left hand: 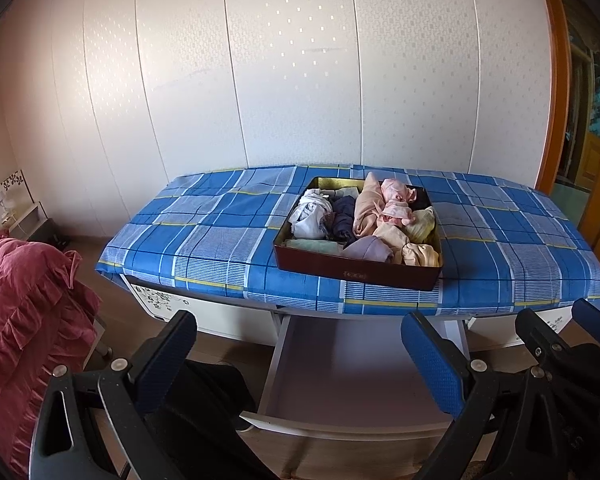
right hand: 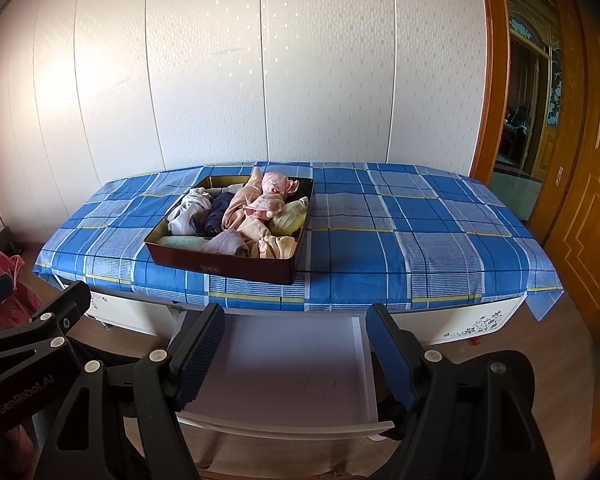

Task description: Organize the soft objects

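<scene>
A dark red box point(left hand: 356, 274) point(right hand: 220, 266) stands on the table with the blue plaid cloth point(left hand: 220, 232) point(right hand: 400, 240). It holds several rolled soft items: white point(left hand: 310, 216), navy point(left hand: 342, 216), beige point(left hand: 366, 204), pink point(left hand: 396, 200), yellow point(left hand: 422, 224), lilac point(left hand: 366, 248). A white drawer point(left hand: 340, 368) point(right hand: 292, 364) stands pulled out below the table's front edge. My left gripper point(left hand: 300, 356) is open and empty above the drawer. My right gripper point(right hand: 296, 352) is open and empty above the same drawer; it also shows at the right in the left wrist view point(left hand: 560, 328).
A pink ruffled bedspread point(left hand: 24, 312) lies at the left. A white panelled wall point(left hand: 300, 80) stands behind the table. A wooden door and doorway point(right hand: 572, 160) are at the right. Cabinet fronts with flower prints point(right hand: 472, 324) flank the drawer.
</scene>
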`<act>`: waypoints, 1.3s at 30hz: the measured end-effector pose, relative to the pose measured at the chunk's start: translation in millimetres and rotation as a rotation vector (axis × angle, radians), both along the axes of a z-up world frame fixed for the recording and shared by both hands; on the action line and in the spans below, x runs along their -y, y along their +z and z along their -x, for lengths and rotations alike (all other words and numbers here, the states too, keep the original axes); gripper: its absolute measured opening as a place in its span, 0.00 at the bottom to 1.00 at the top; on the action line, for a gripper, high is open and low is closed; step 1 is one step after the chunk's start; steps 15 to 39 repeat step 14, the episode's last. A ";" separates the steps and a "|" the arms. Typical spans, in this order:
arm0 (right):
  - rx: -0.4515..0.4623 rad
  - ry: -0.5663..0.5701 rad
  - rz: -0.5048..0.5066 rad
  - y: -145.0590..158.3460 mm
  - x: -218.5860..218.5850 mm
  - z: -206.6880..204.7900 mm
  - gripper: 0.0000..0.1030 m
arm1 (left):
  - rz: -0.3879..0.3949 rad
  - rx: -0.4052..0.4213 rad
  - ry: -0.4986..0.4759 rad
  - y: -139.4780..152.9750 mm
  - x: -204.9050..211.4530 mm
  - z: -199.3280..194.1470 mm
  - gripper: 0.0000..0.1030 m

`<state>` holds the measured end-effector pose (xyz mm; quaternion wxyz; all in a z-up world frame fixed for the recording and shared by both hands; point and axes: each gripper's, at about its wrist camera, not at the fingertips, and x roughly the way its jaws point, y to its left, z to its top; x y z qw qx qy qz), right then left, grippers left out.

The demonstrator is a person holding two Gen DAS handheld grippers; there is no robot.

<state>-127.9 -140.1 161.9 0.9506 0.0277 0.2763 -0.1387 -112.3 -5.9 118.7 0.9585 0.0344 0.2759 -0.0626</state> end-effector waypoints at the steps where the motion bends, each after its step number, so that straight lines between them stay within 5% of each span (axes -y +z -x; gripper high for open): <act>1: -0.001 0.000 0.000 0.0 0.0 0.0 0.72 | -0.001 -0.002 -0.001 -0.2 0.4 -0.1 1.00; 39: -0.012 0.003 -0.014 -2.9 1.7 -1.9 0.72 | 0.036 -0.028 -0.060 -5.6 4.6 -0.7 1.00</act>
